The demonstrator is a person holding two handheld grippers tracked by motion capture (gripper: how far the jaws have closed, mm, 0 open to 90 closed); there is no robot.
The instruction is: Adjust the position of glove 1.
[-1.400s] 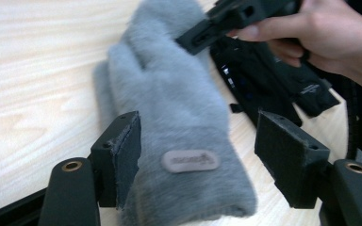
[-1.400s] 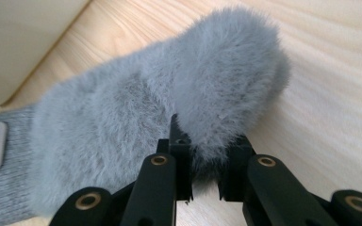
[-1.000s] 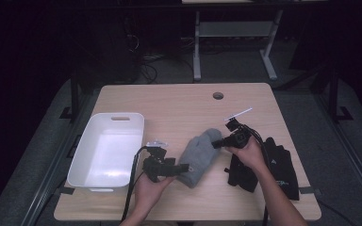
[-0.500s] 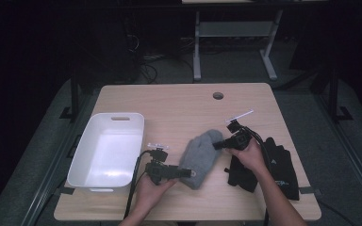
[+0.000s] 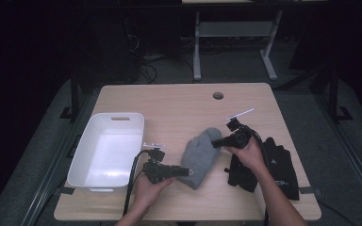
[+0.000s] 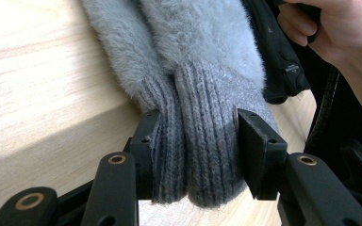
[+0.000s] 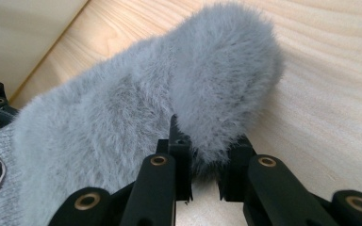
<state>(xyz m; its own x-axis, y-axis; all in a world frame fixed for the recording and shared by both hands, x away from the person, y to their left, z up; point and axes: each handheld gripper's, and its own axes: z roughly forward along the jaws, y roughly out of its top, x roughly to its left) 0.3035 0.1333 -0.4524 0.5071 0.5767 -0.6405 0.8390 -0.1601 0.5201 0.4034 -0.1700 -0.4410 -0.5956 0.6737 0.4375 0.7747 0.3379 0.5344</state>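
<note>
On the table [image 5: 179,108]: one grey mitten [image 5: 199,157] | left claw [image 6: 193,155] just closed, pinching cuff | right claw [image 7: 206,176] pinching tip | two black gloves [image 5: 264,165]

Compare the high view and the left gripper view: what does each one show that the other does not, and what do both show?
High view alone: the white tub at the table's left, the whole wooden table, and the right gripper pinching the fluffy end of the grey mittens.

Left gripper view alone: the ribbed knit cuffs of two stacked mittens, squeezed between the left gripper pads, whose jaws have just been closing.

Both: the grey mittens, the black gloves, the person's right hand, the wooden top.
</note>
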